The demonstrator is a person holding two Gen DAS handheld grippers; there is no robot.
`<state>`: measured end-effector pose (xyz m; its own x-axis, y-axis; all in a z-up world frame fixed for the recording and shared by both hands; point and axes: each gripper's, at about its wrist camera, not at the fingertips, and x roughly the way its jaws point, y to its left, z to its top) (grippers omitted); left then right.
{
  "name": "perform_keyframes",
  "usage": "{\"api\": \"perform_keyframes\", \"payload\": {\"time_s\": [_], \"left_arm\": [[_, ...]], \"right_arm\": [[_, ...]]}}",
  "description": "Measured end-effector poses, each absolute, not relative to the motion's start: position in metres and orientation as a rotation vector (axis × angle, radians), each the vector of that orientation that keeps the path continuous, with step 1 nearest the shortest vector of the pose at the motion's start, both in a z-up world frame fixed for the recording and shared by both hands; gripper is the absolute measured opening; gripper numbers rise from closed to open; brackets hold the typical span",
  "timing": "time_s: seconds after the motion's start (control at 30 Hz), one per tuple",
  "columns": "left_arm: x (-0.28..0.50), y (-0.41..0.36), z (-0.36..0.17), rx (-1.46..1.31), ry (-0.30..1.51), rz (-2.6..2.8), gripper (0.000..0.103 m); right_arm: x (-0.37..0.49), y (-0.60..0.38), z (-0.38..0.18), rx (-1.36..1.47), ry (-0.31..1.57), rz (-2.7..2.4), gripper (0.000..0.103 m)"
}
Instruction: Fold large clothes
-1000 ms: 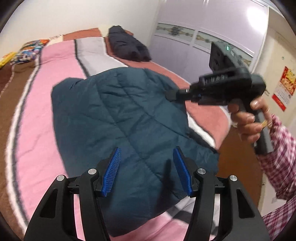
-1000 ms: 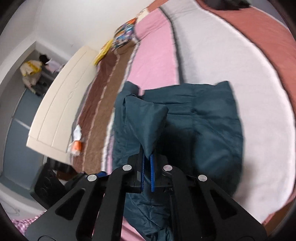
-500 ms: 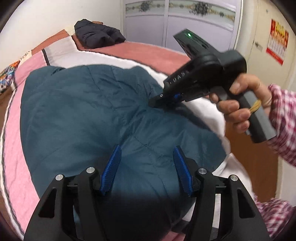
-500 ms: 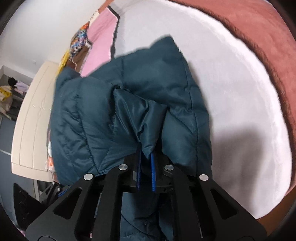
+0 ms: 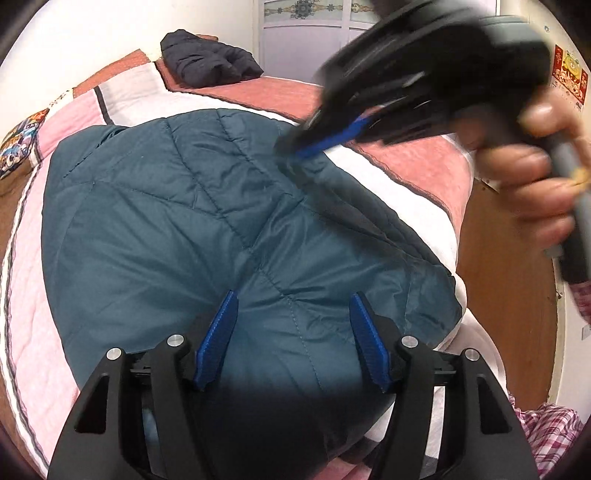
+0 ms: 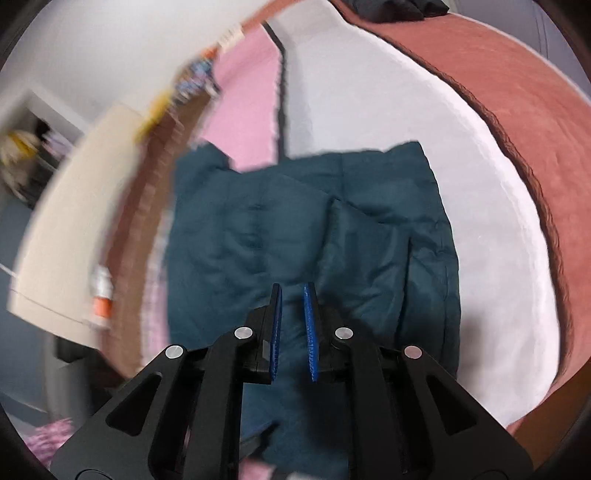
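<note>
A teal quilted jacket (image 5: 192, 221) lies folded on the bed; it also shows in the right wrist view (image 6: 280, 225). My left gripper (image 5: 291, 314) is open and empty, low over the jacket's near end. My right gripper (image 6: 293, 295) is slightly open with nothing between its blue pads, hovering above the jacket. In the left wrist view the right gripper (image 5: 295, 151) appears blurred, its tips just above the jacket's far right edge.
The bed (image 5: 122, 96) has a pink, white and rust striped blanket. A dark bundle of clothes (image 5: 207, 62) lies at its far end. A wardrobe (image 5: 306, 18) stands behind. A cream headboard (image 6: 70, 206) is at the left. The bed's wooden edge (image 5: 506, 280) is at right.
My right gripper has let go of the jacket fold, opened a little and lifted away. The fold now lies flat. My left gripper stays open over the jacket.
</note>
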<state>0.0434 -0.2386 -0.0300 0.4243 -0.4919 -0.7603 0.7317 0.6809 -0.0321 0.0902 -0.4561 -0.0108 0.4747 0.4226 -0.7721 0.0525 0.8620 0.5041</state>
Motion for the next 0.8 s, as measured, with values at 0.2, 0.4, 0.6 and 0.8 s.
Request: {"api": "perform_keyframes", "payload": {"time_s": [0.2, 0.4, 0.6, 0.8], "left_arm": [[0.050, -0.239, -0.034, 0.284, 0.836, -0.785, 0.062], [0.051, -0.241, -0.037, 0.293, 0.842, -0.786, 0.062], [0.060, -0.214, 0.000, 0.168, 0.865, -0.764, 0.061], [0.067, -0.160, 0.027, 0.117, 0.832, -0.622, 0.061]], "right_arm": [[0.113, -0.459, -0.054, 0.524, 1.174, 0.190, 0.003], [0.117, -0.460, -0.067, 0.484, 1.185, 0.164, 0.003], [0.105, -0.442, -0.032, 0.374, 1.121, 0.128, 0.010], [0.044, -0.444, 0.011, 0.291, 1.004, 0.113, 0.011]]}}
